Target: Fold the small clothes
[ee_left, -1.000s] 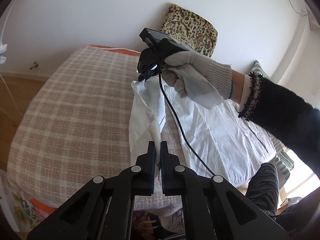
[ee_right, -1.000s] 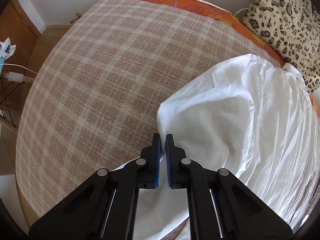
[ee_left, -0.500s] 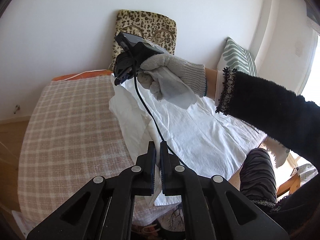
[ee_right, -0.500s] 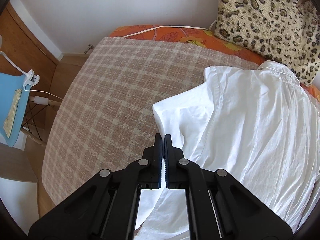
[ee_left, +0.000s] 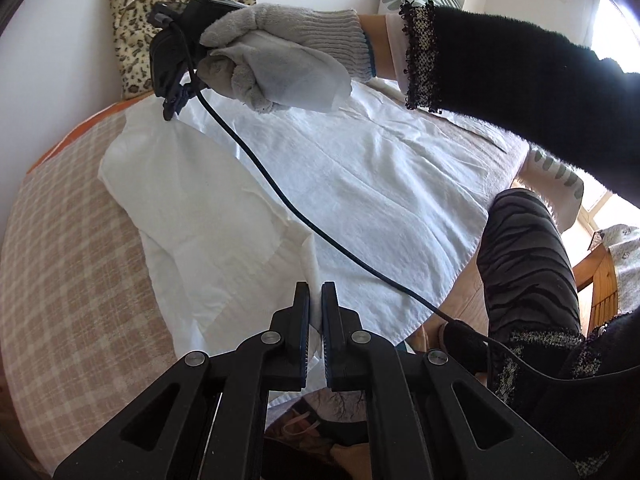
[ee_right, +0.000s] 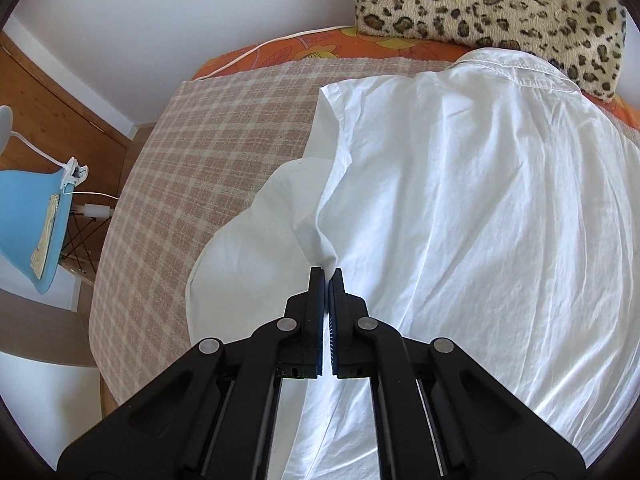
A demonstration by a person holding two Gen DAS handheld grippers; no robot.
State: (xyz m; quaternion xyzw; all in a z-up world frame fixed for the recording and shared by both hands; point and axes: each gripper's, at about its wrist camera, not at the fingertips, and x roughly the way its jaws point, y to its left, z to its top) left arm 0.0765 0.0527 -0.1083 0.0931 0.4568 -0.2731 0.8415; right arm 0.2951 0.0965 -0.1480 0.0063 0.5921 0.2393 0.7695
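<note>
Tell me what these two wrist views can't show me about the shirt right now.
- Left wrist view: far edge of the white shirt, hidden by the gloved hand and black sleeve.
- Right wrist view: near hem, covered by the right gripper.
- Both views: the shirt's underside and buttons.

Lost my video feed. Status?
Left gripper and right gripper both shut on the white shirt. Shirt lies on the plaid bedspread. Nothing blocking.

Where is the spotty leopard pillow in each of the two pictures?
Left wrist view: the leopard pillow is at the top left, against the wall, partly behind the right gripper.
Right wrist view: the leopard pillow fills the top right, just past the shirt collar.
Shared landmark: the white shirt spread on the checked blanket.
</note>
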